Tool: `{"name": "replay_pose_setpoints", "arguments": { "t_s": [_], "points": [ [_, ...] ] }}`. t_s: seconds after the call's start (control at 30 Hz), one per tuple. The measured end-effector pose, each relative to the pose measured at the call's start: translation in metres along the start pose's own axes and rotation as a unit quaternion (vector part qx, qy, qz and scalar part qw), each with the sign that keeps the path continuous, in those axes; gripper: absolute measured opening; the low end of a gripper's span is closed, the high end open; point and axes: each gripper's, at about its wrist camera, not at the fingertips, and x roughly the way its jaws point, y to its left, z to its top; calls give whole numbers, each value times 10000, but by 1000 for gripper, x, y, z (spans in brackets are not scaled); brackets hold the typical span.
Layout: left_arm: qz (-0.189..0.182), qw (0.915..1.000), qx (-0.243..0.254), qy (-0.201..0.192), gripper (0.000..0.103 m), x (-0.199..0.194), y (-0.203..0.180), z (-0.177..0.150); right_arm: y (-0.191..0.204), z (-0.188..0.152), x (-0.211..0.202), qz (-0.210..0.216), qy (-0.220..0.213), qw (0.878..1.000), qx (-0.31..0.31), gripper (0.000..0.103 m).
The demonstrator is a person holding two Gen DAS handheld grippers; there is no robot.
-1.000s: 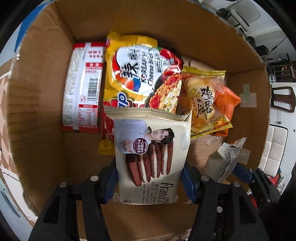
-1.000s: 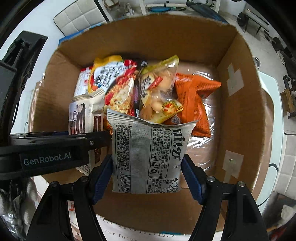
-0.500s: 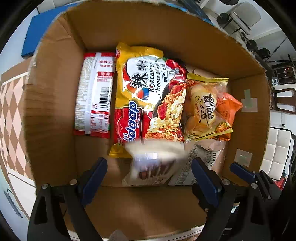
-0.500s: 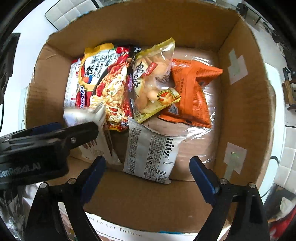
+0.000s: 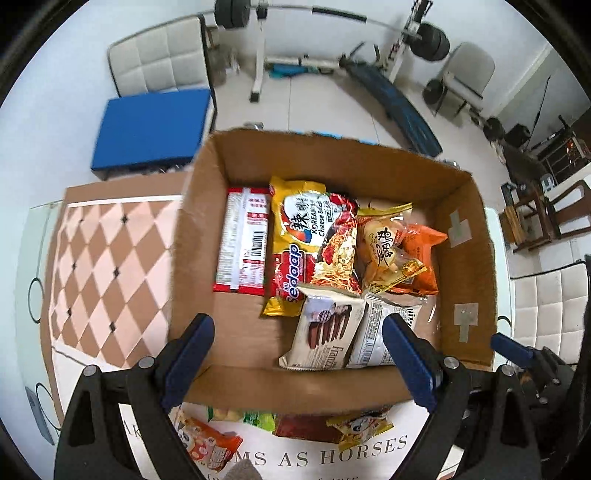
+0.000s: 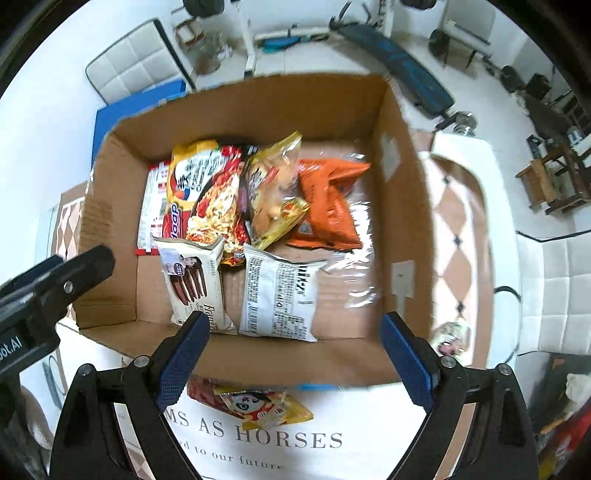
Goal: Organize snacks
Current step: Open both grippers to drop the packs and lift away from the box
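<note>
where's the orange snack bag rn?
Inside the cardboard box, toward its right side in the right wrist view: the orange snack bag lies flat, partly under the clear yellow-trimmed snack bag on its left.

Beyond the table: weight bench with barbell, white padded chair, blue mat, wooden chairs at right.

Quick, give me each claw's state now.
Left claw: open, holding nothing.
Right claw: open, holding nothing.
</note>
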Motion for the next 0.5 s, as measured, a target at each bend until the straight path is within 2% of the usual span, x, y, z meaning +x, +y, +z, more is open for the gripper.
{"name": "replay_pose_setpoints", "arguments": {
  "t_s": [0.2,0.33,0.5],
  "points": [
    [203,9985,49,-498,93,-32,-3,-28,1,-22,-58,-192,-616,9978,-138,95],
    [205,9978,47,-632,93,-49,-6,-46,5,-35,-80,-290,-853,9956,-258,95],
    [225,9961,106,-847,93,-75,-5,-65,8,-54,-102,-216,-963,9945,-358,95]
  ]
}}
